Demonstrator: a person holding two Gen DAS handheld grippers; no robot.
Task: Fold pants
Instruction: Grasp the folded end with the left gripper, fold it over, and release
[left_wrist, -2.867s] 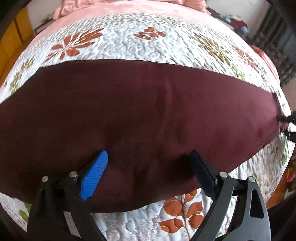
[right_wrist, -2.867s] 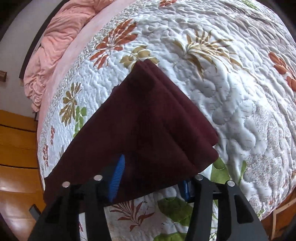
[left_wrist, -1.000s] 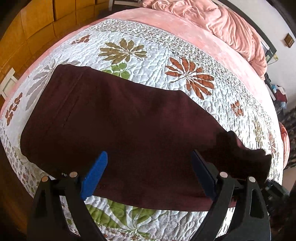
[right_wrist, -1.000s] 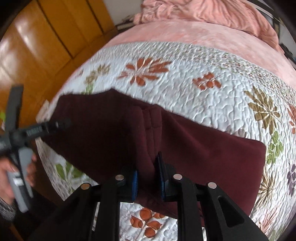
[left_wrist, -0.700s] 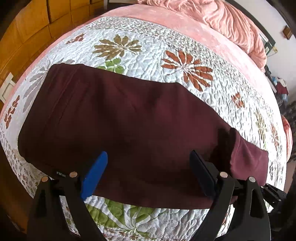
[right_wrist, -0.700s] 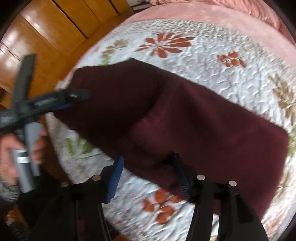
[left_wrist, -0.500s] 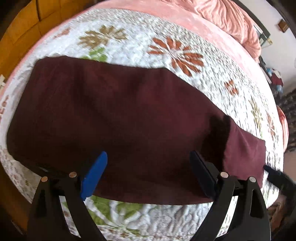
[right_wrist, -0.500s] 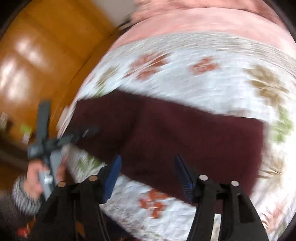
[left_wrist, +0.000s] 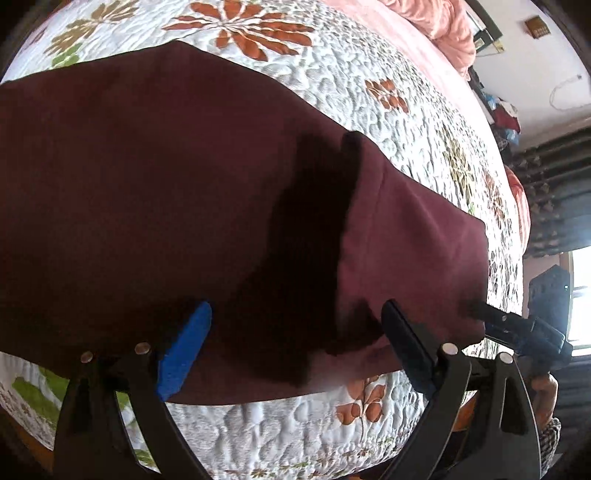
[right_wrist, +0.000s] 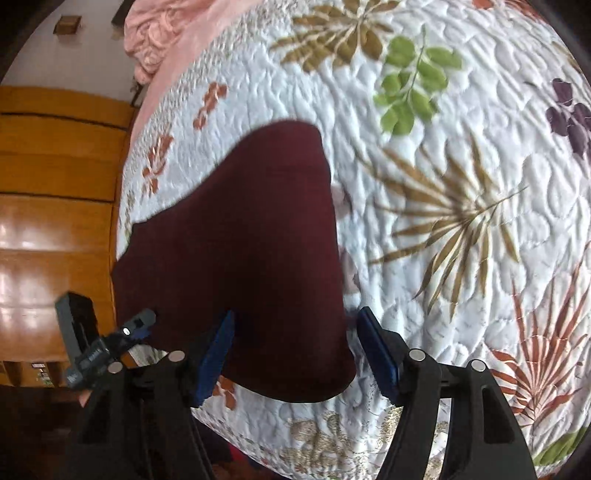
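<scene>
Since 0.5 s ago both cameras have swung right along the bed. Left wrist view: left gripper (left_wrist: 291, 347) jaws wide, holding nothing, hovering over the near edge of the maroon pants (left_wrist: 166, 192), which lie flat across the floral quilt (left_wrist: 369, 74); a raised fold with dark shadow sits right of centre. Right gripper (left_wrist: 517, 328) at the pants' right end. Right wrist view: right gripper (right_wrist: 295, 350) jaws wide, straddling the pants' near end (right_wrist: 251, 236); left gripper (right_wrist: 107, 343) at far left.
</scene>
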